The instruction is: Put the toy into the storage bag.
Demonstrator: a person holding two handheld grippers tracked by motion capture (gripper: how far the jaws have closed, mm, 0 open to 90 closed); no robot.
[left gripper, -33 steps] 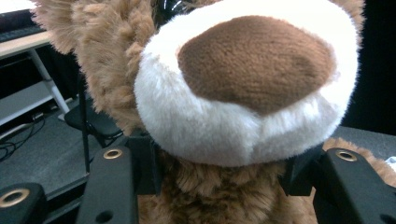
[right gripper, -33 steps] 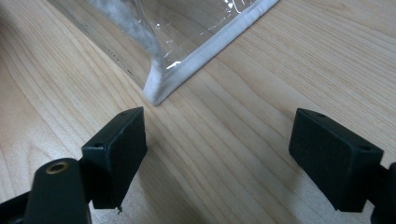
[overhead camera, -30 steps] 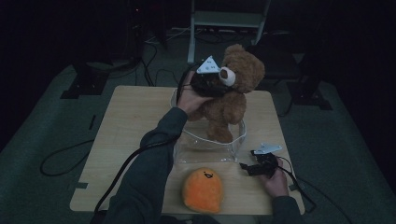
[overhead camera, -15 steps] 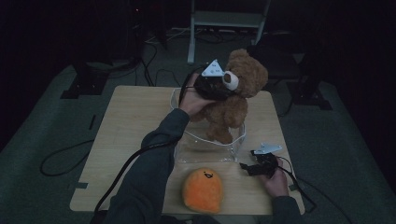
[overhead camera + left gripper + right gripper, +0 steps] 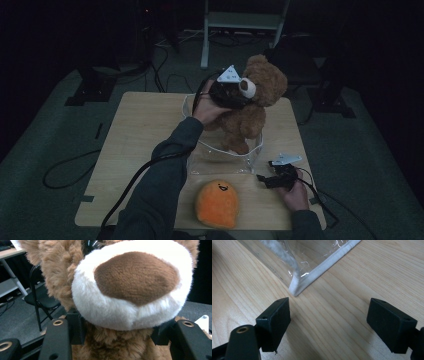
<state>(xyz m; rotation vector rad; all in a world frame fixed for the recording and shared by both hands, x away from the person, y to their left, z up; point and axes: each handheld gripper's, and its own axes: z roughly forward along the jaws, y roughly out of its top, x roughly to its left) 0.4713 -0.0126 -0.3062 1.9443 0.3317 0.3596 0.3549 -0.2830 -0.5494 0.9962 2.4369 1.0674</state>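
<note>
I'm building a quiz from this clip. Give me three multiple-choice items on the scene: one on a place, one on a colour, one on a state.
1. Where are the teddy bear's feet?
A. inside the clear bag
B. on the floor
C. on the orange plush toy

2. What colour is the teddy bear's nose?
A. black
B. brown
C. pink

3. How do the right gripper's jaws stand?
A. shut on the bag
B. shut empty
C. open over bare table

Key: 1 A, the high view shows its legs within the bag's rim. 2 B, the left gripper view shows a brown patch on the white muzzle. 3 C, the right gripper view shows only wood between them.
</note>
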